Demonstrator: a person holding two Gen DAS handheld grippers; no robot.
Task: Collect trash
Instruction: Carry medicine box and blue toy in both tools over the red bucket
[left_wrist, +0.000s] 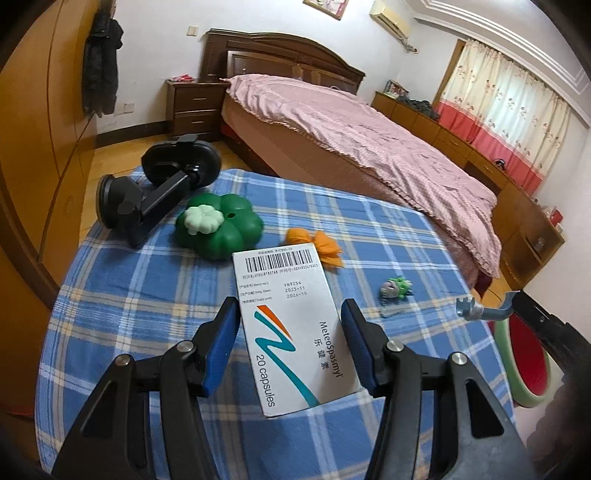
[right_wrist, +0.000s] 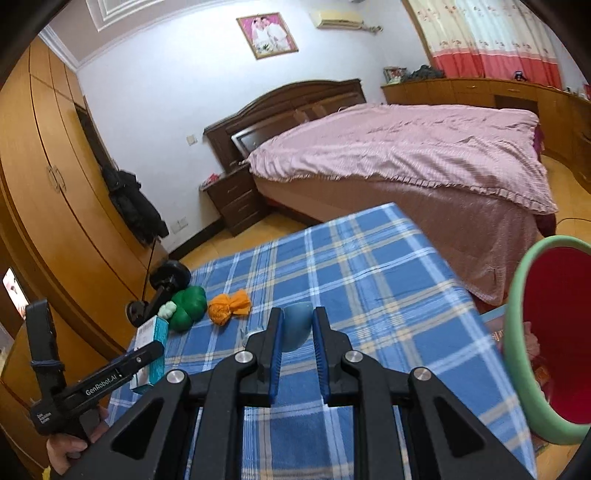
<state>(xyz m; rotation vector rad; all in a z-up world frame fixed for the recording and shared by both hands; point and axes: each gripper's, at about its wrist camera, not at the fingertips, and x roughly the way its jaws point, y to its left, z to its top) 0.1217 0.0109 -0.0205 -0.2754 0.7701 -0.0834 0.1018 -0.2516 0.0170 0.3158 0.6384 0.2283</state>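
Note:
My left gripper (left_wrist: 290, 306) is shut on a white medicine box (left_wrist: 291, 321) printed "20 capsules", its blue pads against the box's long sides, just above the blue plaid table (left_wrist: 147, 295). The right wrist view shows that box (right_wrist: 151, 339) at lower left, in the left gripper (right_wrist: 147, 352). My right gripper (right_wrist: 297, 314) is shut on a small blue-grey plastic piece (right_wrist: 295, 332). Seen from the left wrist, this piece (left_wrist: 476, 312) hangs near the table's right edge. An orange crumpled wrapper (left_wrist: 317, 243) (right_wrist: 229, 306) lies mid-table. A red bin with a green rim (right_wrist: 517, 332) (left_wrist: 502, 343) stands to the right.
A green clover-shaped toy (left_wrist: 218, 225) and a black suction-cup holder (left_wrist: 155, 192) sit at the table's far left. A small green-haired figure (left_wrist: 395, 288) lies toward the right. A pink-covered bed (right_wrist: 406, 155) stands behind the table, and wooden wardrobes (right_wrist: 55, 184) line the left wall.

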